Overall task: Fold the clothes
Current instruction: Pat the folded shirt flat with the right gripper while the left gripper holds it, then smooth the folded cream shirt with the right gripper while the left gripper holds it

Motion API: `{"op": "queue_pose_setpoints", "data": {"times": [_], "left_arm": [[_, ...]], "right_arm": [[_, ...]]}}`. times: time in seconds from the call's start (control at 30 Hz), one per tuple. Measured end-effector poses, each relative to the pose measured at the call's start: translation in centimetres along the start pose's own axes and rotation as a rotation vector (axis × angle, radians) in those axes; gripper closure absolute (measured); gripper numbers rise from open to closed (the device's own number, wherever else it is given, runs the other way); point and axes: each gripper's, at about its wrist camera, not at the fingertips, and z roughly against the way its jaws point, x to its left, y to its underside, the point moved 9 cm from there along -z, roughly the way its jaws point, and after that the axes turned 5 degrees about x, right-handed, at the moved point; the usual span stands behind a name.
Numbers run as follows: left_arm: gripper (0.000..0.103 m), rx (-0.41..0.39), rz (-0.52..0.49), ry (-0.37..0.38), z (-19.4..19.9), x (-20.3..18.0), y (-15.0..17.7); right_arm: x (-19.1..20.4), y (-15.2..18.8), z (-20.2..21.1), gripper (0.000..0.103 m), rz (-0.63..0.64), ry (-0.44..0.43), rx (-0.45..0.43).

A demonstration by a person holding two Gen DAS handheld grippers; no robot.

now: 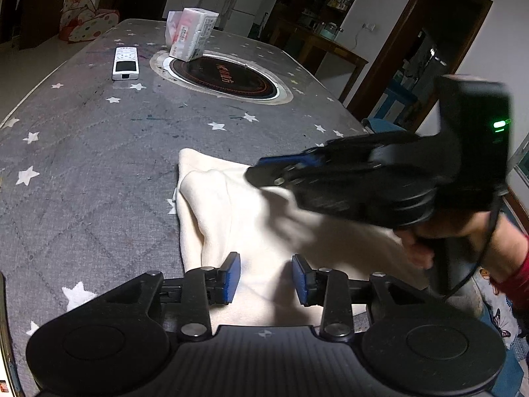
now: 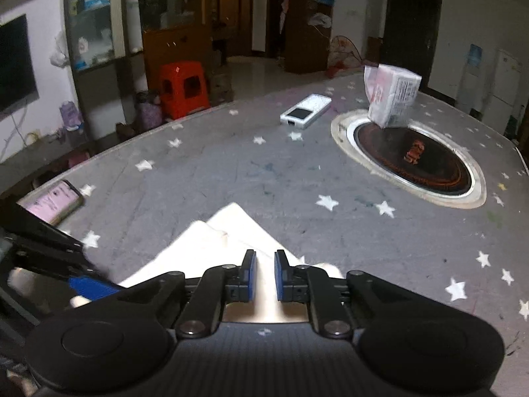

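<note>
Left wrist view, near to far: left gripper [image 1: 266,278] sits with its jaws apart over the cream garment [image 1: 251,218], nothing pinched. Right gripper [image 1: 261,172] cuts across in front, blurry, covering the cloth's right side; its jaws show a narrow gap, gripping nothing. Garment lies folded at the near edge of the star-print table [image 1: 99,165]. Farther out: white remote [image 1: 125,63], round cooktop inset [image 1: 224,76], tissue pack [image 1: 193,33]. A phone [image 2: 53,201] lies at the left edge, half cut off.
</note>
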Motion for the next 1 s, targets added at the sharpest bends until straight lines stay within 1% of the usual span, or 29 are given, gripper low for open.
{"op": "queue_pose_setpoints", "data": {"times": [0.07,0.2,0.3,0.37,0.43,0.5,0.53,0.67,0.77,0.83,0.93,1.0], "left_arm": [[0.065,0.0,-0.003,0.0,0.0,0.0,0.0],[0.065,-0.002,0.002,0.006,0.0,0.1,0.0],[0.065,-0.005,0.005,0.009,0.1,0.1,0.1],[0.065,-0.006,0.006,0.012,0.1,0.0,0.1],[0.065,-0.006,0.006,0.014,0.1,0.0,0.1],[0.065,-0.007,0.008,0.016,0.1,0.1,0.1],[0.065,-0.007,0.008,0.018,0.1,0.1,0.1],[0.063,-0.003,0.013,0.023,0.1,0.1,-0.1],[0.061,-0.003,0.018,0.023,0.4,-0.1,-0.6],[0.061,-0.02,0.029,0.026,0.6,-0.1,-1.3],[0.061,-0.049,0.044,0.013,0.4,0.1,-2.4],[0.061,-0.063,0.066,-0.004,-0.1,0.7,-3.1]], "right_arm": [[0.0,0.1,-0.7,0.095,-0.001,0.01,0.0],[0.4,-0.1,-0.5,0.094,0.017,0.029,-0.001],[0.9,-0.6,0.4,0.094,0.02,-0.003,-0.019],[1.8,-1.1,0.8,0.094,0.035,-0.071,-0.028],[2.6,-1.0,0.3,0.094,0.054,-0.114,-0.004],[3.2,-0.7,-0.6,0.093,0.077,-0.142,0.034],[3.2,-0.6,-1.1,0.092,0.079,-0.141,0.043],[2.2,-0.9,-0.2,0.092,0.012,-0.17,0.027],[1.3,-0.9,1.7,0.092,-0.006,-0.143,0.0],[0.4,-0.6,3.0,0.092,-0.034,-0.112,-0.014],[-1.4,0.6,4.6,0.092,-0.101,-0.071,-0.025],[-3.0,1.9,5.8,0.092,-0.154,-0.014,-0.038]]}}
